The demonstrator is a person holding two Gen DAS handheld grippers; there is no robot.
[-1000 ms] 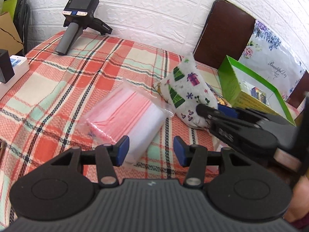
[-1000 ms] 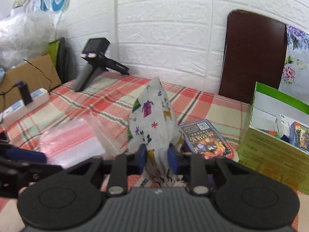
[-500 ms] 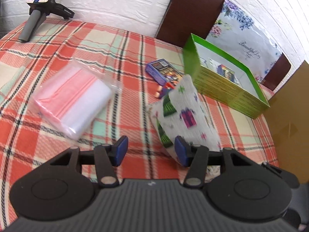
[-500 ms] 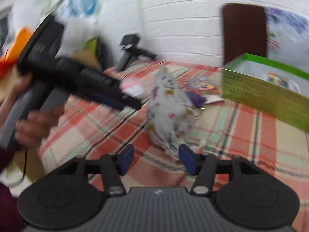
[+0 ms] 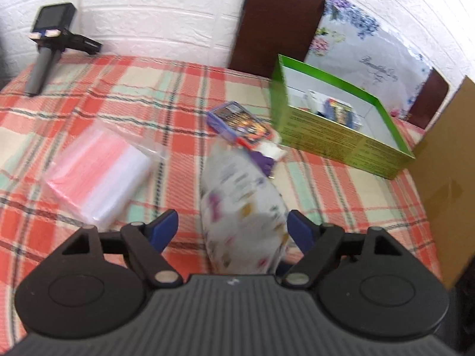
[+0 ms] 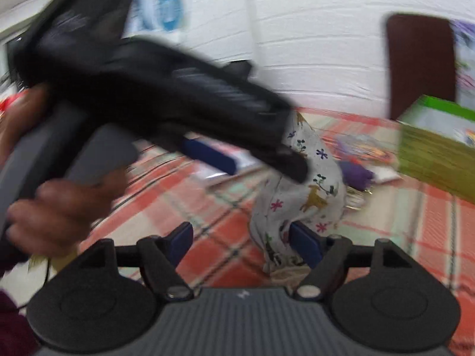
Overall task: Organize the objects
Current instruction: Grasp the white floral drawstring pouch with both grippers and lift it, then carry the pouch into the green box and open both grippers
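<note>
A white pouch printed with small coloured figures stands upright on the plaid tablecloth. My left gripper straddles it. Its jaws are opening and the blue pads stand off both sides of the pouch. In the right wrist view the pouch stands just beyond my right gripper. Those jaws are also opening. The right pad sits by the pouch's lower edge without pinching it. The left tool's fingers reach over the pouch top, and a hand holds its handle.
A green open box with items inside stands at the back right. A card pack and a purple object lie before it. A pink-and-white bag stack lies left. A black handheld device, a chair back and cardboard border the table.
My right gripper let go of the pouch, opened and drew back. My left gripper swung over to the pouch and widened, so the pouch now stands between its pads.
</note>
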